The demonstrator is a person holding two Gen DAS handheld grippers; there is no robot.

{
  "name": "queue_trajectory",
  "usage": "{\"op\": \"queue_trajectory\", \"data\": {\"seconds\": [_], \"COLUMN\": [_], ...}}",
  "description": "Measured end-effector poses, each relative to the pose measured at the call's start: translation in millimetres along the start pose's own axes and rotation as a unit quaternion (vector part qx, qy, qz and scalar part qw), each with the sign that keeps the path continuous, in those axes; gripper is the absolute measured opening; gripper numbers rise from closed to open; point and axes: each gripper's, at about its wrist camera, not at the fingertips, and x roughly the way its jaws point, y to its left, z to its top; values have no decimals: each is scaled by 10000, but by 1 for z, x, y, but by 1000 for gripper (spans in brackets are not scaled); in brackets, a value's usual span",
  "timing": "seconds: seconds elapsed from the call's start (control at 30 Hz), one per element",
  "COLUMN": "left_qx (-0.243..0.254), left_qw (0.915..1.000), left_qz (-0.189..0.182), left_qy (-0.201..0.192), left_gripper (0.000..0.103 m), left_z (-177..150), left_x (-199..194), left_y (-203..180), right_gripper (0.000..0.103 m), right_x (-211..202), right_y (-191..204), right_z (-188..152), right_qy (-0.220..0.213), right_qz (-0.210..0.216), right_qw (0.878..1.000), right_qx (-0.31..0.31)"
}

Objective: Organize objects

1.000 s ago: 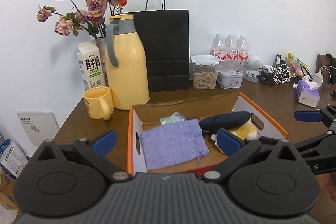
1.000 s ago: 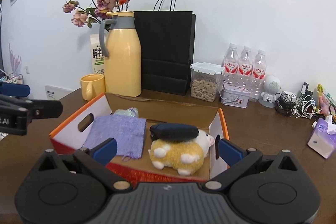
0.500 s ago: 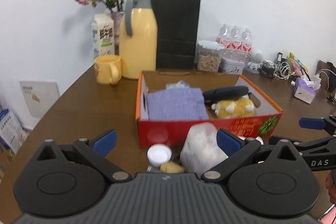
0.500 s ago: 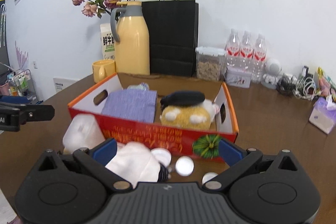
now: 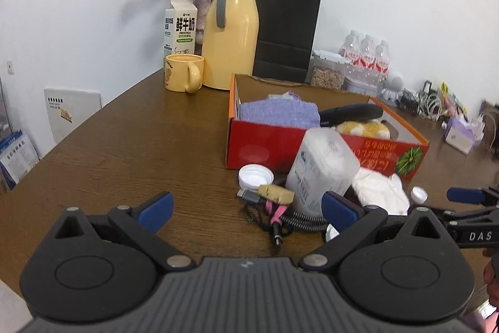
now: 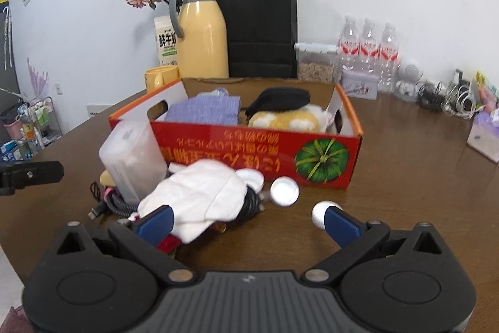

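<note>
Red cardboard box (image 6: 249,152) already holds a purple cloth and plush toy; loose stuff sits just in front: cotton-swab tub (image 5: 322,167), white cloth (image 6: 199,195), caps. Both left gripper (image 5: 246,205) and right gripper (image 6: 248,219) gape wide, empty. Looks like choosing the next pickup, probably the cloth.

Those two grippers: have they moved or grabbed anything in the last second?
Both pulled back from over the red box, so the loose pile in front of it now shows: plastic jar, white cloth, caps. Left gripper and right gripper remain open and empty. The box's contents look unchanged.
</note>
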Motion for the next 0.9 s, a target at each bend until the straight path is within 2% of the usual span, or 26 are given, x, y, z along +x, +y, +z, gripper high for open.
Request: {"op": "queue_trajectory", "data": {"seconds": [0.33, 0.57, 0.77, 0.9], "left_qx": [34, -32, -117, -140], "left_qw": [10000, 9999, 9998, 9997], "left_qz": [66, 131, 175, 169], "left_qy": [50, 29, 28, 57], "left_gripper": [103, 103, 103, 103], "left_z": [-1, -1, -1, -3], "left_x": [5, 4, 5, 8], "left_y": [-1, 6, 12, 12], "right_gripper": [103, 103, 103, 96], "right_x": [17, 49, 65, 63], "right_y": [25, 33, 36, 35], "right_z": [12, 23, 19, 16], "right_qy": [15, 351, 542, 511], "right_qz": [208, 181, 104, 161], "right_qw": [9996, 9992, 9985, 9985], "right_qx": [-192, -59, 49, 97]}}
